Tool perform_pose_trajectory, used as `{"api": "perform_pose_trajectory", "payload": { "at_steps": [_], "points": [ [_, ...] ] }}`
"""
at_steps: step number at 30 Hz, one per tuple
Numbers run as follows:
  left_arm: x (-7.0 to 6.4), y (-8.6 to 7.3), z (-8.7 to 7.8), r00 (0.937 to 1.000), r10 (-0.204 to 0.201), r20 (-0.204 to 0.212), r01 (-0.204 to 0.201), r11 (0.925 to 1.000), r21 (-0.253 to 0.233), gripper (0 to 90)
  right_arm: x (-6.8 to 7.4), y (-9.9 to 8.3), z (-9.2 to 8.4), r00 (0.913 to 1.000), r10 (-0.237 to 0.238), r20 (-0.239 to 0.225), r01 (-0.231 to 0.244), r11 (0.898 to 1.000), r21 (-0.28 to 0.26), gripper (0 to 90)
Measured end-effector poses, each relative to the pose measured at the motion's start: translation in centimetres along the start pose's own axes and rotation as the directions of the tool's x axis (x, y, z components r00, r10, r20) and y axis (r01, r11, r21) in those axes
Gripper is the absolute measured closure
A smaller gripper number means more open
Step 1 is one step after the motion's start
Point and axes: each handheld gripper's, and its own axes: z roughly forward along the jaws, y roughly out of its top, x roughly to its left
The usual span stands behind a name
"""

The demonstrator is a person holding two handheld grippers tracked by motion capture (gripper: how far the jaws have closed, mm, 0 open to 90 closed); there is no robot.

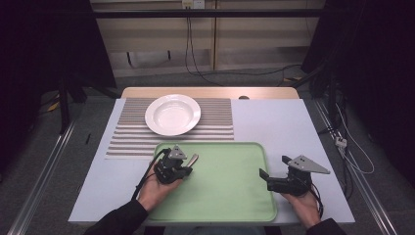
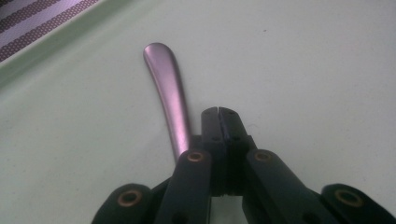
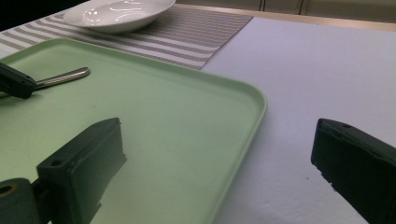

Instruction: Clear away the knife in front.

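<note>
Two hand-held grippers: left hand-held gripper (image 1: 188, 165) pinched together beside one metal handle (image 2: 169, 95), right hand-held gripper (image 1: 266, 178) spread wide. One green tray (image 1: 230, 196), one white bowl (image 1: 172, 115), one striped mat (image 1: 215, 120).

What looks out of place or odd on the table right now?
Little stands out. A metal utensil handle juts out beside the left gripper, whose jaws are shut, over the green tray. The white plate sits squarely on the striped mat, unspilled and undamaged.

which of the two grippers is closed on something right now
The left gripper, over the green tray: its jaws are shut on a metal handle. The right gripper is wide open, holding nothing.
</note>
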Motion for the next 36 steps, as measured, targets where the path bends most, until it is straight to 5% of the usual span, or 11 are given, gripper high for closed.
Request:
{"api": "perform_pose_trajectory", "payload": {
  "at_steps": [21, 23, 36],
  "points": [
    [0.6, -0.3, -0.7, 0.9987, -0.011, -0.05, 0.012, 0.9997, 0.023, 90.0, 0.0, 0.0, 0.0, 1.0, 0.005, 0.0, -0.005, 1.0, 0.005, 2.2],
    [1.0, -0.4, -0.7, 0.9996, -0.017, -0.021, 0.017, 0.9996, 0.022, 90.0, 0.0, 0.0, 0.0, 1.0, 0.006, 0.0, -0.006, 1.0, 0.005, 2.2],
    [1.7, -0.5, -1.0, 0.9987, -0.043, -0.029, 0.044, 0.9987, 0.027, 90.0, 0.0, 0.0, 0.0, 1.0, 0.005, -0.002, -0.005, 1.0, 0.005, 2.3]
  ]
}}
